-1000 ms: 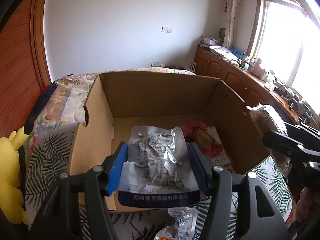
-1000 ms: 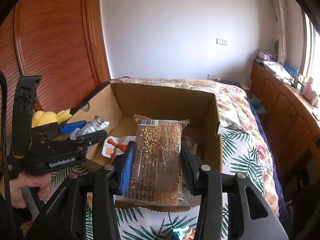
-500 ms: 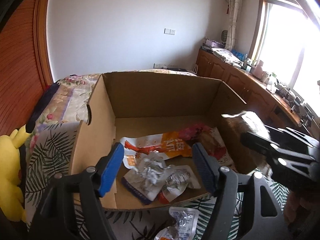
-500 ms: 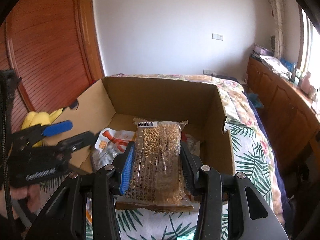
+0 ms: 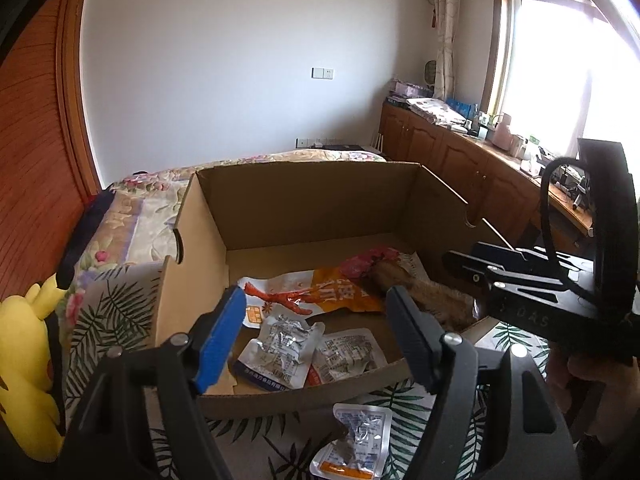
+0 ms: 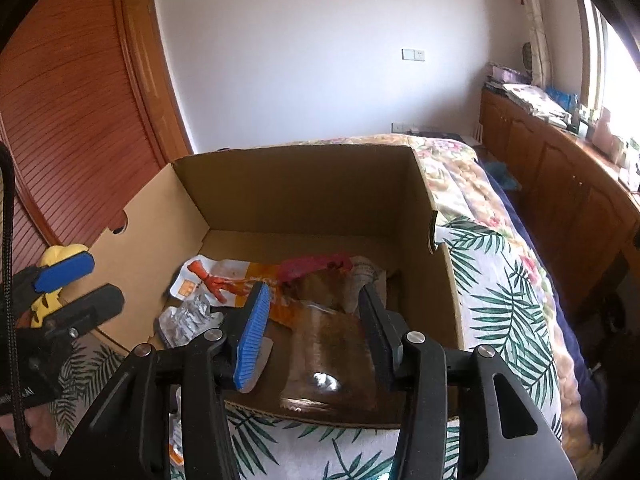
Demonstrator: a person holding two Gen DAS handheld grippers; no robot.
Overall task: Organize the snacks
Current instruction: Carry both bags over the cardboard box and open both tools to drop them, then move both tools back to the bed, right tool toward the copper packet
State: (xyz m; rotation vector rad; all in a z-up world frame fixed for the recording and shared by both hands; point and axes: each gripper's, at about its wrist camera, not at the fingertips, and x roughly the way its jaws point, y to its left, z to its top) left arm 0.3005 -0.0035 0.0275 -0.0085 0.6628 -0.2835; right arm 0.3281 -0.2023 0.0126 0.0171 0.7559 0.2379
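Snack packets (image 5: 308, 312) lay inside the cardboard box (image 5: 304, 204) on the bed (image 6: 492, 264), one silver pouch (image 5: 356, 440) outside at its 6 o'clock rim, while left gripper (image 5: 316, 336) and right gripper (image 6: 314, 334) hung spread, holding nothing.

A yellow plush toy (image 5: 22, 364) lay at the left edge of a bed covered by a white palm-leaf-print cloth (image 6: 496, 280) over a floral quilt (image 5: 132, 216), beside a reddish-brown slatted wooden wardrobe door (image 6: 68, 120). A white rectangular wall switch plate (image 5: 322, 73) was mounted on the plain white wall (image 5: 240, 60), with a beige curtain (image 5: 448, 28) hanging next to a bright window (image 5: 560, 68). Below the window ran a row of brown wooden cabinets (image 5: 452, 156), their countertop crowded with small items too blurred to identify.
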